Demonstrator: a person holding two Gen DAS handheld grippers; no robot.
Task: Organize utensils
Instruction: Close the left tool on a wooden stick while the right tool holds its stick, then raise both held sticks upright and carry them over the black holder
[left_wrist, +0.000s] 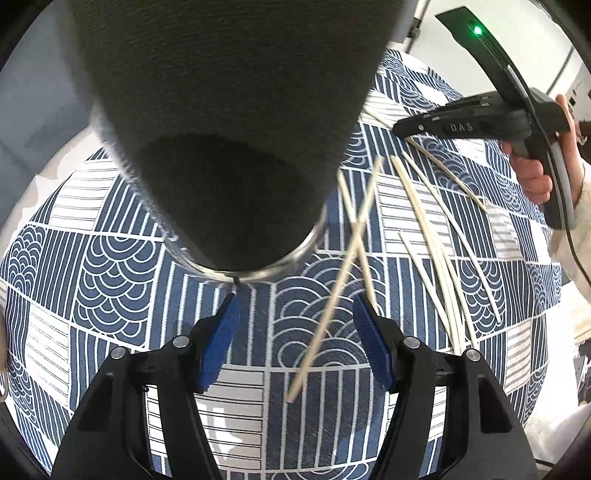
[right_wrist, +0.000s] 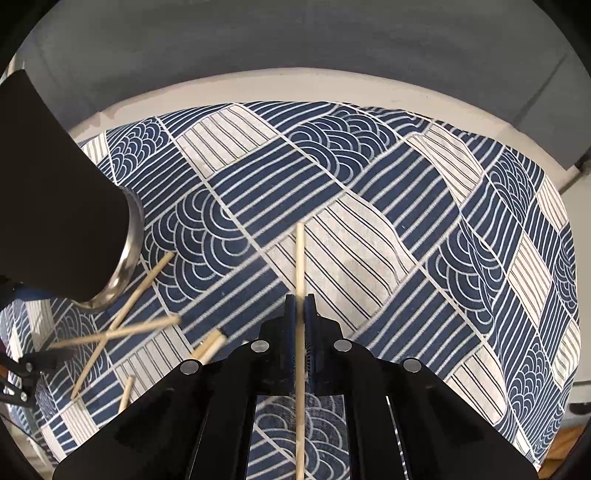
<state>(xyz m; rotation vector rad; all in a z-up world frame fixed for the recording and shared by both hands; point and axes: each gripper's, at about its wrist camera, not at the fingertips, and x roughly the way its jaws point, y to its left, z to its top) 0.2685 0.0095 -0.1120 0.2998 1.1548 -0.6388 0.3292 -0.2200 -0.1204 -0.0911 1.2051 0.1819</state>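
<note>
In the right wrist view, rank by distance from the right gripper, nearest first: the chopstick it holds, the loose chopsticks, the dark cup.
1. Held chopstick, clamped by the right gripper.
2. Loose chopsticks, on the cloth, lower left.
3. Dark cup, far left.

Surface (right_wrist: 258, 79): pale rim is seen beyond the far edge of the cloth.
Cloth (right_wrist: 369, 229): navy and white, patterned in stripes and arches, spread flat over the surface.
Chopsticks (left_wrist: 439, 240): pale sticks are scattered loose on the cloth, several crossed, others fanned side by side.
</note>
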